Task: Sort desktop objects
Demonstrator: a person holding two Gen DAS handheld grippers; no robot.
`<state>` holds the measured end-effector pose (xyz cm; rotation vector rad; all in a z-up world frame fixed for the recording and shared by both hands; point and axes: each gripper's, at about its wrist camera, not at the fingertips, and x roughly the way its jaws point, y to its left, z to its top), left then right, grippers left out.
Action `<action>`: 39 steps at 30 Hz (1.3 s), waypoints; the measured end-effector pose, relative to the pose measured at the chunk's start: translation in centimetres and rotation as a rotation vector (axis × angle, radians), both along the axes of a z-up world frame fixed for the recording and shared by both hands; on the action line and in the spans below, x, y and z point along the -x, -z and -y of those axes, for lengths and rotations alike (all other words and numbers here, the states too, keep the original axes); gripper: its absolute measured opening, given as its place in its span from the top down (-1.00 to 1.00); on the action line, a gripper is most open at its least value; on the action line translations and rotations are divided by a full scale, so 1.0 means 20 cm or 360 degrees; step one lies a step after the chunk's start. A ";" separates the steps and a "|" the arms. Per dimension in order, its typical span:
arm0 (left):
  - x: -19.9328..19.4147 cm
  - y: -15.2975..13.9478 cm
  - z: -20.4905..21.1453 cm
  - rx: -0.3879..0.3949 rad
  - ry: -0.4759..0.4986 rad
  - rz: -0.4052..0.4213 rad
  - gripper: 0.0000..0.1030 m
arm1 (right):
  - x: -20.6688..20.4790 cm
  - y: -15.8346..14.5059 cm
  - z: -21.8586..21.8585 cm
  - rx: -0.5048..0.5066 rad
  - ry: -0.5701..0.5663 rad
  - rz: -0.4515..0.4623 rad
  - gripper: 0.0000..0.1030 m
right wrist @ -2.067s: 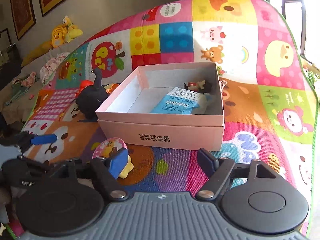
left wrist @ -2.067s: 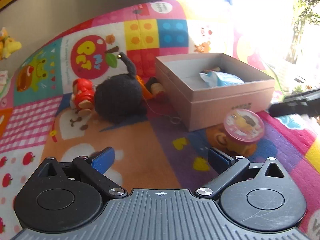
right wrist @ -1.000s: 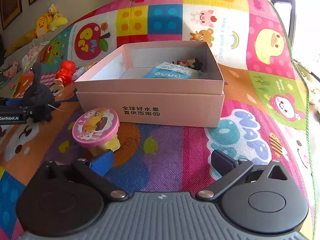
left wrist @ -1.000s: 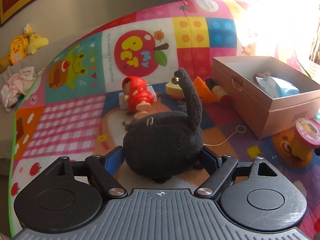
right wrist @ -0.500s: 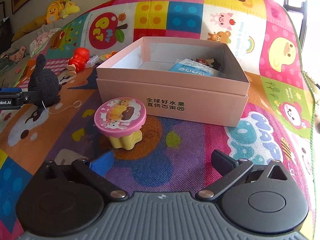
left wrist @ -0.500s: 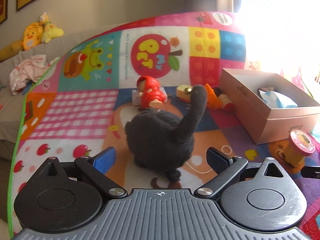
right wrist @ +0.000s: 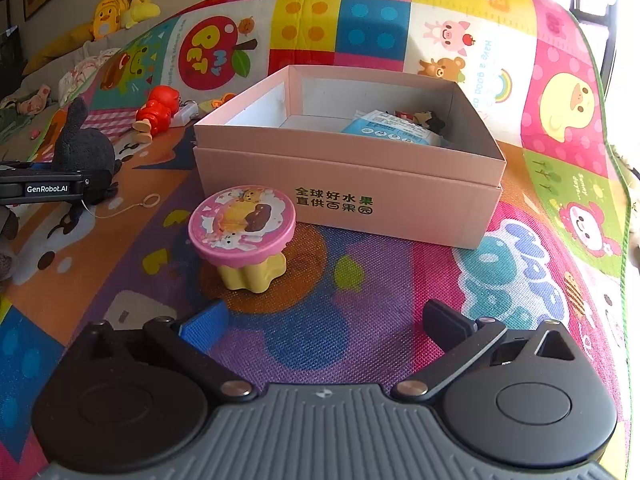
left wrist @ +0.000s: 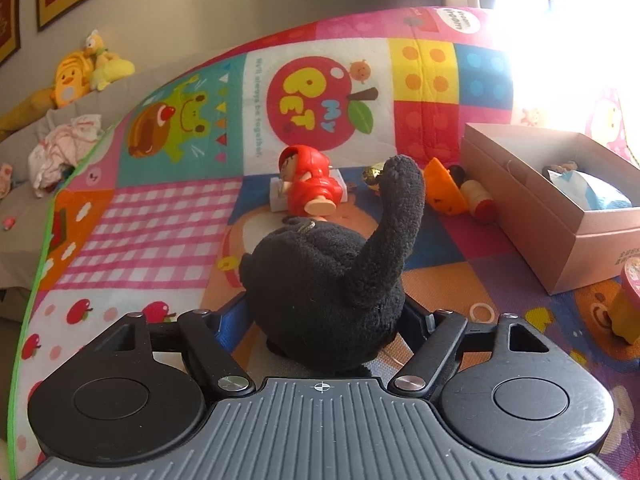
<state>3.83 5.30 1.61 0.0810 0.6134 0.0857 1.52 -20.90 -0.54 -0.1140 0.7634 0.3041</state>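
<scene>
Left hand-held gripper (left wrist: 324, 316): we see its jaws closing on the black plush toy (left wrist: 328, 280), whose body fills the gap and hides both pads, so we judge them to be pressing its sides.
Black plush toy: it sits low on the colourful play mat (left wrist: 160, 216), its long neck rising up and to the right.
Right hand-held gripper (right wrist: 324, 322): we find its jaws spread wide with only mat between them.
Pink-topped toy (right wrist: 242, 224): it stands on a yellow base just in front of the box, ahead of the right hand-held gripper.
Pink box (right wrist: 360, 196): open, with a blue packet (right wrist: 394, 130) inside.
Red figure (left wrist: 310, 186): lying on the mat beyond the plush toy.
</scene>
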 end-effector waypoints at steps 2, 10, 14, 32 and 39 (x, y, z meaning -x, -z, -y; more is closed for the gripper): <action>0.02 -0.01 0.02 0.0013 0.0060 -0.0006 -0.54 | 0.00 0.00 0.00 0.0003 0.0001 0.0001 -1.00; 0.14 -0.02 0.17 0.0119 0.0407 -0.0057 -0.64 | 0.00 0.00 0.00 0.0003 0.0001 0.0000 -1.00; 0.16 -0.01 0.19 0.0099 0.0395 -0.0074 -0.82 | 0.00 0.00 0.00 0.0002 0.0000 0.0000 -1.00; 0.15 0.00 -0.08 -0.0078 0.0025 -0.0128 -0.94 | 0.00 0.00 -0.01 0.0004 0.0001 0.0000 -1.00; 0.14 -0.01 -0.24 -0.0106 -0.0258 -0.0113 -0.95 | 0.00 0.00 -0.01 0.0004 0.0001 0.0000 -1.00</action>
